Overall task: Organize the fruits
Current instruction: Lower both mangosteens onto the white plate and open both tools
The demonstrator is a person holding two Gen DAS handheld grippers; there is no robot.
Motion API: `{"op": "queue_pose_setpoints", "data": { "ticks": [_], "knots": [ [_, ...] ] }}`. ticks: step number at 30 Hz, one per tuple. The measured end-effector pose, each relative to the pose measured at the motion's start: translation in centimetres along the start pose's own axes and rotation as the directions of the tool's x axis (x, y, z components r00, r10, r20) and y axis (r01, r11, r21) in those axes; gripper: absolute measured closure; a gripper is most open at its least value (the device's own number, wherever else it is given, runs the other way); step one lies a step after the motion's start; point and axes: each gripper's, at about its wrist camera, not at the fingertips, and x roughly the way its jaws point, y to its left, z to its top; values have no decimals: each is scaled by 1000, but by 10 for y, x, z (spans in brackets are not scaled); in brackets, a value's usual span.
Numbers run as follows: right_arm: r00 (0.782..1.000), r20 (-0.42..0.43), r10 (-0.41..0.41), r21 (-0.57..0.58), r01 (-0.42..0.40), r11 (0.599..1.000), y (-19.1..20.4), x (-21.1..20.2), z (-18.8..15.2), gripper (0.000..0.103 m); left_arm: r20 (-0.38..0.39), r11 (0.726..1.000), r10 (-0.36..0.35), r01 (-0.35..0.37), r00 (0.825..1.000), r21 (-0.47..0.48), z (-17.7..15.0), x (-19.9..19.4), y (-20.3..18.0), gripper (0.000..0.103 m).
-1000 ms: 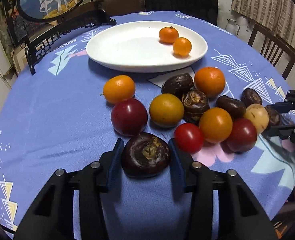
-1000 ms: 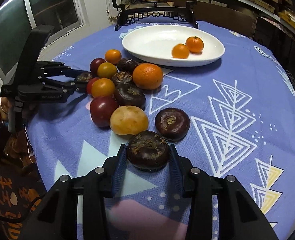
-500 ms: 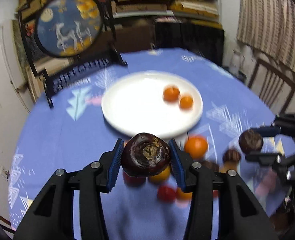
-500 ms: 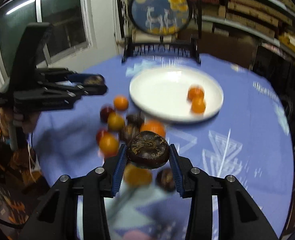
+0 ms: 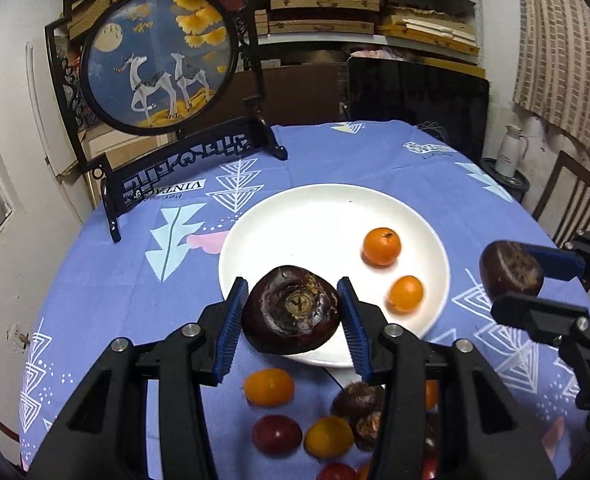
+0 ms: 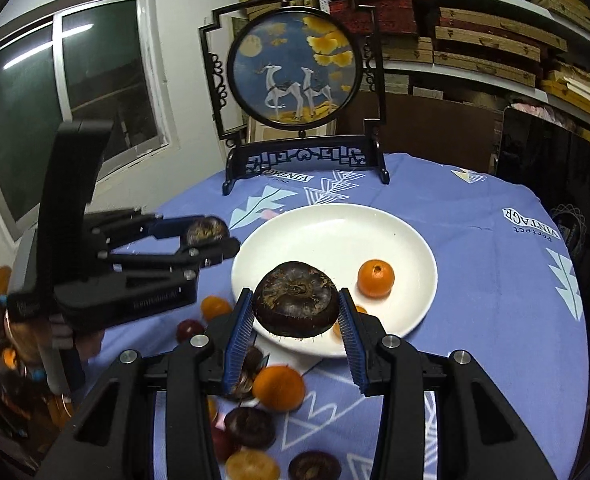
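Note:
My left gripper [image 5: 291, 312] is shut on a dark brown water chestnut [image 5: 291, 309] and holds it in the air over the near rim of the white plate [image 5: 319, 216]. My right gripper [image 6: 295, 307] is shut on another dark water chestnut [image 6: 295, 300], also raised over the plate's near rim [image 6: 335, 220]. Each gripper shows in the other's view, the right one [image 5: 535, 280] at the plate's right, the left one [image 6: 209, 240] at its left. Two small oranges [image 5: 381, 246] [image 5: 405, 294] lie on the plate.
Several loose oranges, red fruits and dark chestnuts [image 5: 271, 386] [image 6: 279, 388] lie on the blue tablecloth below the grippers. A round deer screen on a black stand [image 5: 155, 56] stands at the table's far side. A chair [image 5: 575, 200] is at the right.
Both grippers have lifted their chestnuts off the cloth and carried them up and forward, from beside the fruit pile to above the plate's near rim.

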Motion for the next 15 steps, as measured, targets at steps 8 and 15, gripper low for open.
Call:
{"op": "queue_pose_setpoints", "data": {
  "ticks": [8,15],
  "knots": [
    [1000,-21,-1,41,2,999,-17,37,17,60,-42,1000,29,-29,999,-6,8,36,6,58],
    [999,-29,18,51,-16,999,-20,60,28,60,-61,999,33,-34,998,-14,13,57,9,58]
  ]
}}
